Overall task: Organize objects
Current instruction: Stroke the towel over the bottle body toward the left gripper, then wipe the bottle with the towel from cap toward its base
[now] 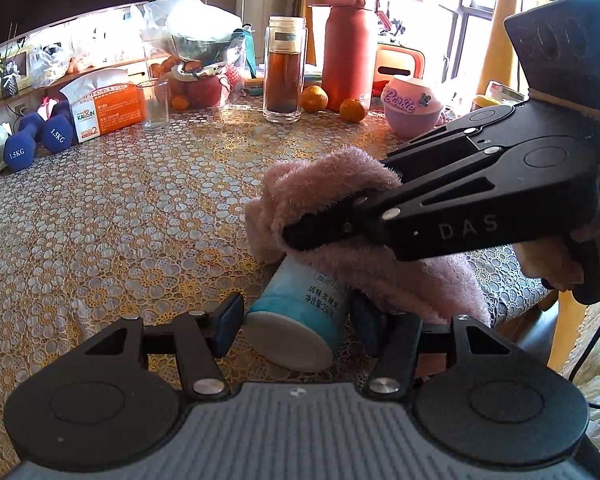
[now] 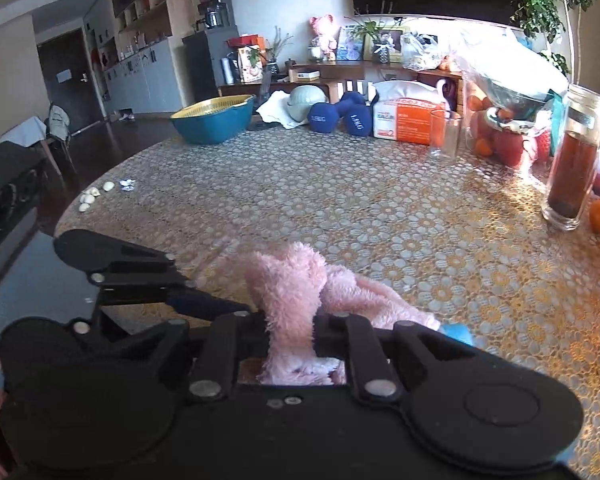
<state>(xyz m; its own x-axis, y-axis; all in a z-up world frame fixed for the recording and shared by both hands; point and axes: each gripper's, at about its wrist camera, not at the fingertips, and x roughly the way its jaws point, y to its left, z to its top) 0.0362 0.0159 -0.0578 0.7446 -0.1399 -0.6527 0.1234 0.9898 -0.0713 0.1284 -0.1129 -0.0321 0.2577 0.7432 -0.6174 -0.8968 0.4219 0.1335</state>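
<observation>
A blue and white yogurt cup (image 1: 296, 316) lies tilted on the lace tablecloth (image 1: 120, 216), its white bottom facing me. My left gripper (image 1: 296, 322) has its blue pads on either side of the cup; contact is unclear. A fluffy pink towel (image 1: 316, 196) is draped over the cup's far end. My right gripper (image 1: 300, 236) comes in from the right and is shut on the towel. In the right wrist view the towel (image 2: 288, 292) is pinched in the right gripper (image 2: 290, 326), a bit of the blue cup (image 2: 458, 334) shows beside it, and the left gripper's fingers (image 2: 204, 304) show at left.
At the table's far side stand a glass tea bottle (image 1: 284, 68), a red flask (image 1: 350, 44), oranges (image 1: 314, 98), a pink Barbie bowl (image 1: 410, 110), an empty glass (image 1: 156, 104), a tissue box (image 1: 104, 106) and blue dumbbells (image 1: 36, 136). A teal basin (image 2: 212, 118) and garlic cloves (image 2: 92, 196) sit far left.
</observation>
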